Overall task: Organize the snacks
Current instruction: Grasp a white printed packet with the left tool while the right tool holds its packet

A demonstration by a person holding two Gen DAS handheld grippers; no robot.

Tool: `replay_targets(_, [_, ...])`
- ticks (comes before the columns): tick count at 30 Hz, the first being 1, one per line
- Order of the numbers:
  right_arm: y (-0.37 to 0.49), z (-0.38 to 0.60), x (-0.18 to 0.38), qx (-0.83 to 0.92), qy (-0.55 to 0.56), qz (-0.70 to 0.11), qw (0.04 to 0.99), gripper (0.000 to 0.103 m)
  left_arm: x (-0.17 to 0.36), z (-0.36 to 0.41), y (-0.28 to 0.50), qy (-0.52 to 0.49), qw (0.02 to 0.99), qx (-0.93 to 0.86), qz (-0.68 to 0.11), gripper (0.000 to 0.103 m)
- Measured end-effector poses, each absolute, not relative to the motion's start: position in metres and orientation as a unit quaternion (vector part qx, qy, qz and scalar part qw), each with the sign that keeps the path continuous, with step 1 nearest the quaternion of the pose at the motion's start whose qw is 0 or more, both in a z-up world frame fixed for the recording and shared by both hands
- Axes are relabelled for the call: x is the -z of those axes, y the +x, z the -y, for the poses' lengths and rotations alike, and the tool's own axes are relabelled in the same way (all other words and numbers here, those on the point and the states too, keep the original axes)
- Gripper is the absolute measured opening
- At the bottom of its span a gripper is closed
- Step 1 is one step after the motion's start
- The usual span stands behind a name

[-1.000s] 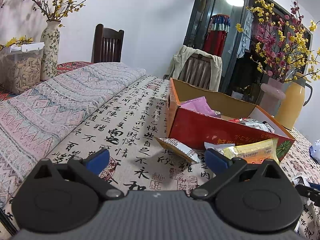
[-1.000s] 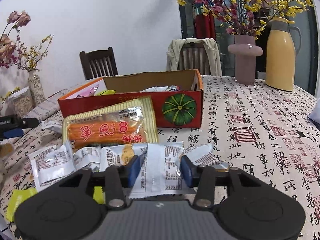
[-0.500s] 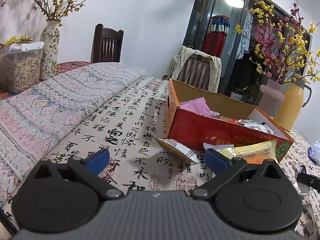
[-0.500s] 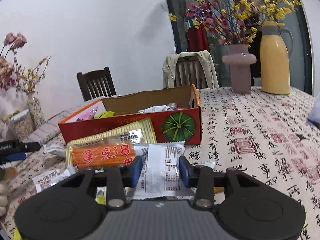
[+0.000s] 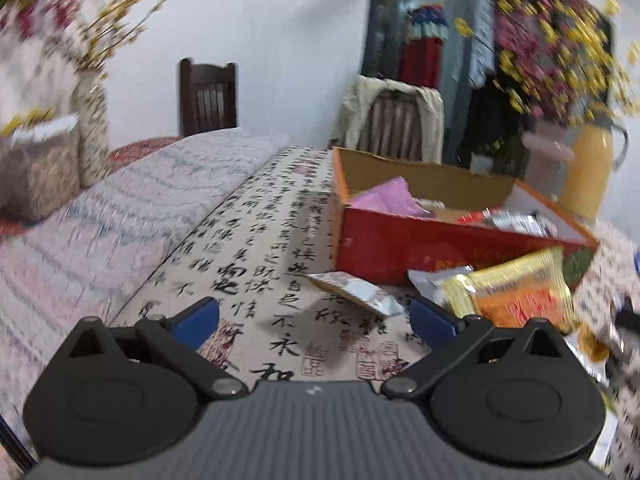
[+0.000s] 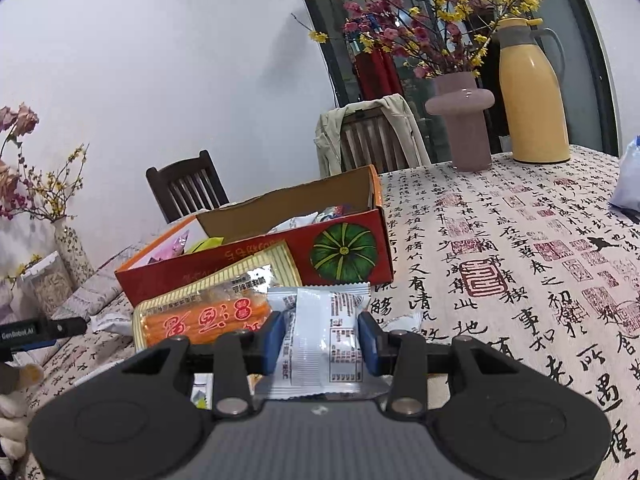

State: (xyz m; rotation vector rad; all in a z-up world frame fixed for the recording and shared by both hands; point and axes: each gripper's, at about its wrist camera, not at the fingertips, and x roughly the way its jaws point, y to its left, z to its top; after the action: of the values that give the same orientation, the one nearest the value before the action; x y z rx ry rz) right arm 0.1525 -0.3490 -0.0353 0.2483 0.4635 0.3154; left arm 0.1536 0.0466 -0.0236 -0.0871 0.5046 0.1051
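While the right claw (image 6: 321,340) clamps a white packet (image 6: 320,332) at lower centre, left claw (image 5: 315,316) gapes empty; next, carry it over the box (image 6: 260,256) rim.

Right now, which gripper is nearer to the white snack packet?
Right. The right gripper is shut on the white snack packet; the left gripper hovers open, apart, over the tablecloth.

Flower vases (image 5: 90,120) motion-blurred; blue bag (image 6: 628,176) cut by right edge

Box (image 6: 256,276) on table (image 6: 520,280), packets (image 6: 208,312) before it, vase (image 6: 464,120) behind right
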Motion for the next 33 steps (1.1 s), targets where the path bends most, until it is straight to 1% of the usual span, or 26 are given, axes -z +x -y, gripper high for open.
replay_targets(4, [0.15, 0.35, 0.035, -0.154, 0.129, -0.222, 0.954, 0.039, 0.017, -0.028, 0.167, 0.035, 0.963, -0.058, -0.26, 0.103])
replay_targets(8, [0.149, 0.353, 0.035, -0.152, 0.136, -0.216, 0.955, 0.04, 0.012, -0.018, 0.184, 0.084, 0.958, -0.045, -0.271, 0.103])
replay_targets(12, [0.148, 0.353, 0.035, -0.151, 0.138, -0.213, 0.956, 0.04, 0.015, -0.008, 0.203, 0.136, 0.947, -0.03, -0.289, 0.093])
replay_targets(15, [0.147, 0.354, 0.034, -0.148, 0.141, -0.207, 0.957, 0.04, 0.023, -0.007, 0.218, 0.141, 0.938, -0.016, -0.317, 0.079])
replay_targets(18, [0.146, 0.355, 0.035, -0.15, 0.143, -0.205, 0.957, 0.04, 0.029, -0.01, 0.227, 0.128, 0.934, -0.006, -0.334, 0.078])
replay_targets(20, [0.146, 0.354, 0.034, -0.151, 0.142, -0.205, 0.957, 0.04, 0.032, -0.013, 0.232, 0.118, 0.932, -0.001, -0.342, 0.074])
replay_targets(23, [0.146, 0.354, 0.034, -0.151, 0.143, -0.204, 0.957, 0.04, 0.035, -0.015, 0.236, 0.104, 0.928, 0.017, -0.356, 0.055])
replay_targets(24, [0.146, 0.354, 0.034, -0.152, 0.143, -0.204, 0.957, 0.04, 0.035, -0.015, 0.236, 0.102, 0.927, 0.023, -0.361, 0.044])
replay_targets(25, [0.146, 0.354, 0.034, -0.152, 0.142, -0.204, 0.957, 0.04, 0.036, -0.014, 0.236, 0.101, 0.926, 0.026, -0.364, 0.042])
replay_targets(29, [0.147, 0.353, 0.034, -0.152, 0.141, -0.208, 0.956, 0.041, 0.038, -0.014, 0.233, 0.097, 0.927, 0.03, -0.362, 0.041])
replay_targets(31, [0.148, 0.352, 0.035, -0.152, 0.139, -0.212, 0.955, 0.043, 0.037, -0.014, 0.23, 0.094, 0.928, 0.033, -0.36, 0.041])
replay_targets(33, [0.149, 0.349, 0.035, -0.157, 0.132, -0.218, 0.954, 0.05, 0.037, -0.013, 0.227, 0.095, 0.929, 0.032, -0.357, 0.041])
